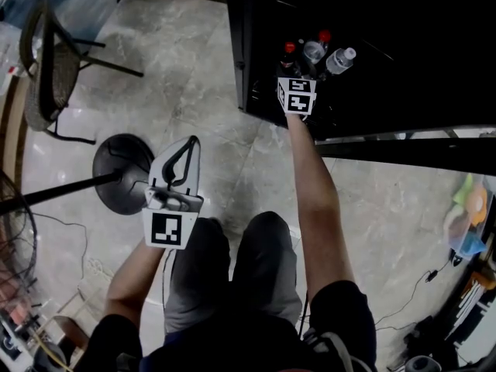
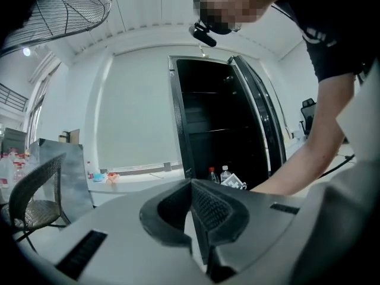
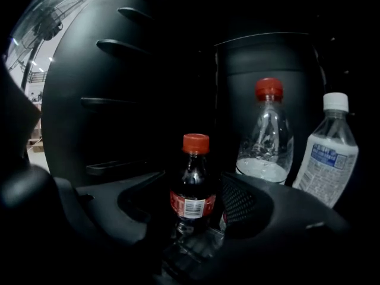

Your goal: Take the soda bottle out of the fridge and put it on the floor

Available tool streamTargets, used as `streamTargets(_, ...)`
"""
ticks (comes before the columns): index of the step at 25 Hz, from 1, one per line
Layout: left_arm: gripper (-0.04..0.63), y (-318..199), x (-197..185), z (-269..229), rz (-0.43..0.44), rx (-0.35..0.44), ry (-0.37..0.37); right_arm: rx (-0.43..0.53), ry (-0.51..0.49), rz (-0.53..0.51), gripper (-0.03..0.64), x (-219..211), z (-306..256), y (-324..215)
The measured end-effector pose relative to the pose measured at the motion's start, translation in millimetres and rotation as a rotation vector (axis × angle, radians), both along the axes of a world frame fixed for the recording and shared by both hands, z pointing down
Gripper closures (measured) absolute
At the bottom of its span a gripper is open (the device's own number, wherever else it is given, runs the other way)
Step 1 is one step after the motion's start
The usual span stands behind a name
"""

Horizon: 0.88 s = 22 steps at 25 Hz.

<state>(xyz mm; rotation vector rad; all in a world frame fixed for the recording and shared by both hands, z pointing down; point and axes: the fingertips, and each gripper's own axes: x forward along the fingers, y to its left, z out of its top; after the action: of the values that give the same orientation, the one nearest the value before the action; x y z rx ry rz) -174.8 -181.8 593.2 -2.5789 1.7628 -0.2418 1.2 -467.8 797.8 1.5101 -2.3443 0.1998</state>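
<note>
Your right tongs are inside the dark fridge, at the upper centre of the head view. Their jaws stand apart with the soda bottle upright between them — I cannot tell if the pads already touch it. To the right of it stand a clear bottle with red cap and a bottle with white cap. Your left tongs are closed and hold nothing — they hang above the stone floor, at the lower left of the head view.

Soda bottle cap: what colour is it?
Red; the cap shows best in the right gripper view.
</note>
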Motion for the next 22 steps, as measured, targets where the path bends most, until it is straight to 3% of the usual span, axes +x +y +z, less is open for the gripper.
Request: streamTargets(22, 0.572, 8.8, -11.7, 16.7, -0.022, 0.023, -0.023, 0.039, -0.016, -0.004, 0.339, -2.9, 9.0, -1.3)
